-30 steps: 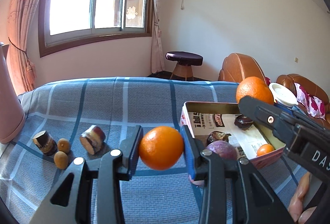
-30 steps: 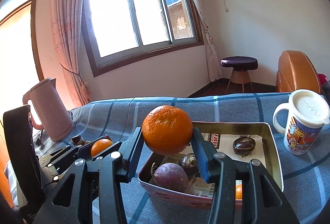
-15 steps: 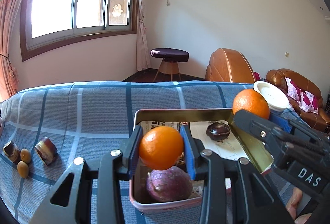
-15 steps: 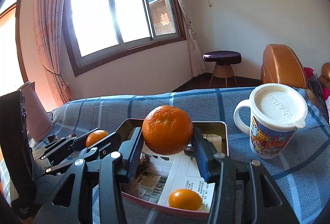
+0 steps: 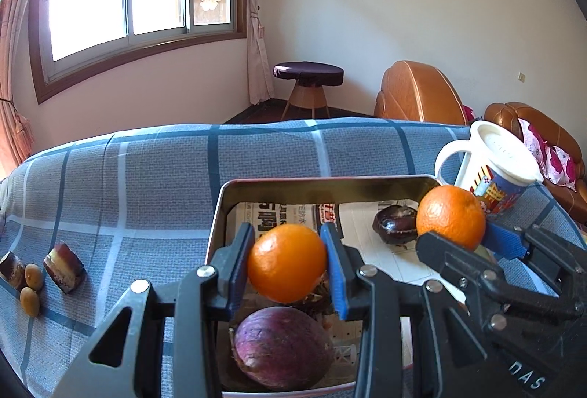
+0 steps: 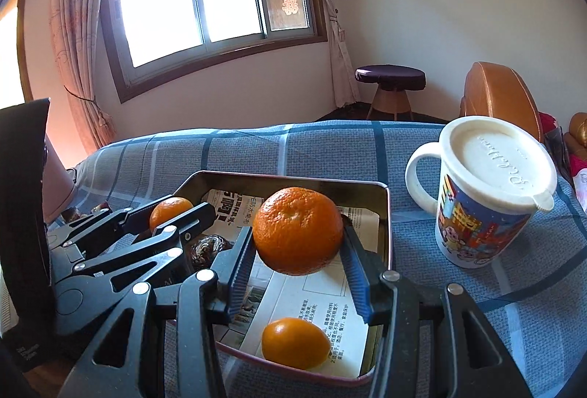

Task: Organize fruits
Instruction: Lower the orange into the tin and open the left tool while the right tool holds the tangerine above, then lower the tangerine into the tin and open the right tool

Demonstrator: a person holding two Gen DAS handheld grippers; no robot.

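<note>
My left gripper [image 5: 287,264] is shut on a smooth orange [image 5: 287,262] and hangs over the near left part of a metal tray [image 5: 323,182] lined with newspaper. Below it in the tray lies a purple fruit [image 5: 282,348]. My right gripper [image 6: 298,251] is shut on a bigger, dimpled orange [image 6: 298,230] over the tray's [image 6: 385,236] right half. That gripper also shows at the right of the left wrist view, with its orange [image 5: 450,216]. A dark round fruit [image 5: 394,225] and a small orange fruit [image 6: 295,343] lie in the tray.
The tray rests on a blue checked cloth [image 5: 146,192]. A lidded mug [image 6: 488,192] stands right of the tray. Two cut brown pieces [image 5: 63,266] and small yellow fruits [image 5: 30,300] lie at the far left. A pink kettle [image 6: 55,192] is partly hidden behind the left gripper.
Both grippers have travelled with their oranges to above the tray and sunk slightly. The tray and the mug now look closer in both views. The grips have not changed.
</note>
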